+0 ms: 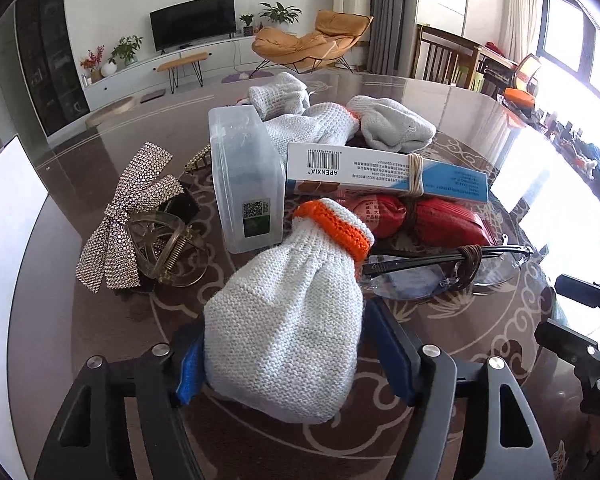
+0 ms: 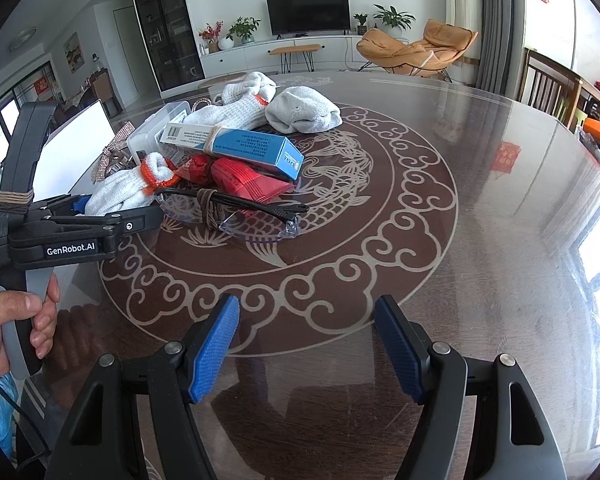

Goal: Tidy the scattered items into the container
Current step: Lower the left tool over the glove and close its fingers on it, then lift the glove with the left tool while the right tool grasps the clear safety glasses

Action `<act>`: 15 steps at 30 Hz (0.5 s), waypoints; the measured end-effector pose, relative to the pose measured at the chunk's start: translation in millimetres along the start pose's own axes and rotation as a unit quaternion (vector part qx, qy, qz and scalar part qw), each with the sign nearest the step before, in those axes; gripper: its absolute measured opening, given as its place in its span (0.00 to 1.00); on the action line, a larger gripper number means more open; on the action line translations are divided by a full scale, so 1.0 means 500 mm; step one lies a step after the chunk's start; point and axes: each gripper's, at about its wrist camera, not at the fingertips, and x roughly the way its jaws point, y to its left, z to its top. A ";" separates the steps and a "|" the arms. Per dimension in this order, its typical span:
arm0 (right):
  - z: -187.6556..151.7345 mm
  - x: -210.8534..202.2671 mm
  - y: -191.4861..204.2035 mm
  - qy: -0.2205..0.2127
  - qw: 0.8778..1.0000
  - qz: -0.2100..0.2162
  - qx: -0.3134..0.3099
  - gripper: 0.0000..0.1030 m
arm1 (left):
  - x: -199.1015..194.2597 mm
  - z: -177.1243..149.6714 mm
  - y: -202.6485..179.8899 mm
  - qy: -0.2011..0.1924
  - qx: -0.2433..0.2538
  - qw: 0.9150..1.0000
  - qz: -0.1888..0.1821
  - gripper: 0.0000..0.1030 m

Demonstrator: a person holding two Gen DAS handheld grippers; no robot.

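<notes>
- The left tool [image 1: 284,360] is clamping a grey knitted glove [image 1: 288,320] with an orange cuff, its pads pressing both sides just above the desk [image 1: 420,440].
- The right tool [image 2: 306,344] is hanging open over bare desk, gripping nothing.
- Beyond the glove, safety glasses [image 1: 440,268], a clear plastic box [image 1: 246,176], possibly the container, and more gloves [image 1: 340,120] are lying.
</notes>
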 end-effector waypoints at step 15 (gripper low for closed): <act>0.001 -0.004 -0.020 -0.002 0.998 0.065 0.000 0.70 | -0.116 -0.174 -0.025 0.003 -0.071 0.997 0.042 0.79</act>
